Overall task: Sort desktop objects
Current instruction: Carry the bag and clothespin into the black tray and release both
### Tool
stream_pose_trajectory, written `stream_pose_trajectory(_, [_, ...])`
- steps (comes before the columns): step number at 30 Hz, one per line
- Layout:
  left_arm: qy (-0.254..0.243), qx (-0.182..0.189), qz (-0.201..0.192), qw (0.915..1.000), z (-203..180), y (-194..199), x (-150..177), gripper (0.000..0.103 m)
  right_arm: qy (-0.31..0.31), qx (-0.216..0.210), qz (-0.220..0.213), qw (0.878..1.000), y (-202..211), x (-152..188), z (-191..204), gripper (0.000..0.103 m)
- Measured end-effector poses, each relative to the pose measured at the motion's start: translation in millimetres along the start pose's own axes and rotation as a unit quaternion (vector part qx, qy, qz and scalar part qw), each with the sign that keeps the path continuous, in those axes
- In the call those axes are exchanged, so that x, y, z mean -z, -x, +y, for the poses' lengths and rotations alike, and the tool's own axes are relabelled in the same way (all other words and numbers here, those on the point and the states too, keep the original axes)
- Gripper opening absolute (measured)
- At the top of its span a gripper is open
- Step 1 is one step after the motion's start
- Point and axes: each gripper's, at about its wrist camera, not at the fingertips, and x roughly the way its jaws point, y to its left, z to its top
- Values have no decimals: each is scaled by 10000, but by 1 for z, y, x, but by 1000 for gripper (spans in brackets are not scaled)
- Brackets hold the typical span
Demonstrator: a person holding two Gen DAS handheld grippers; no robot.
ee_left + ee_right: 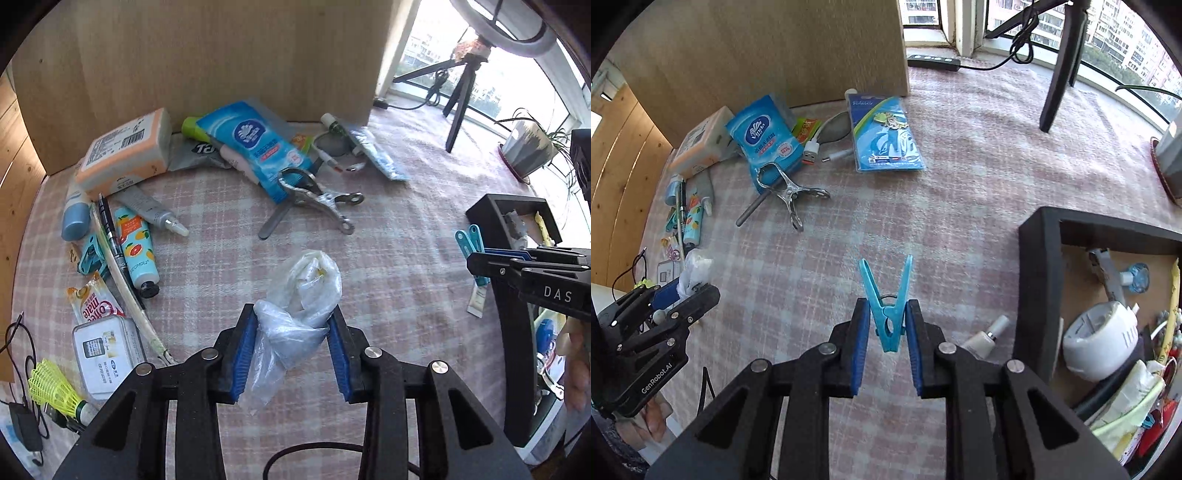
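We are holding a blue clothespin [889, 314] in the right tool [886, 347], clamped at its spring end, long axis pointing away along the fingers. The black storage box [1036, 266] is lying just to its right. The left tool [291, 350] is gripping a crumpled plastic bag [299, 306] over the table [388, 229], farther from the box.

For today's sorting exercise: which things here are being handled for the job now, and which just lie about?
In hand: plastic bag in left claw; blue peg in right claw; black box.
Lying about: metal clip, wipes pack, shuttlecock, tripod.
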Motion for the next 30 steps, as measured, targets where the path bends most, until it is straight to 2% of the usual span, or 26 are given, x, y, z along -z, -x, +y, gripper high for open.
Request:
stream_pose_trajectory(4, [-180, 223, -108, 9995, -41, 13, -6, 35, -74, 36, -222, 9997, 22, -10, -13, 20])
stream_pose_trajectory(7, [-349, 382, -169, 9985, -77, 21, -6, 35, -209, 72, -339, 9992, 33, 4, -30, 20])
stream_pose_trajectory(14, [-760, 912, -212, 9927, -169, 34, 8, 35, -581, 268, -486, 9968, 80, 50, -109, 20])
stream_pose_trajectory(21, [-1333, 1459, -95, 9802, -261, 46, 40, 35, -1188, 486, -580, 9900, 110, 114, -188, 20])
stream_pose_trajectory(26, [-1805, 1645, -6, 9697, -318, 53, 63, 35, -1617, 703, -572, 9827, 122, 156, -234, 20])
stream_pose_trajectory(30, [-2018, 1698, 67, 9646, -347, 52, 71, 36, -1872, 781, -577, 9775, 125, 175, -258, 20])
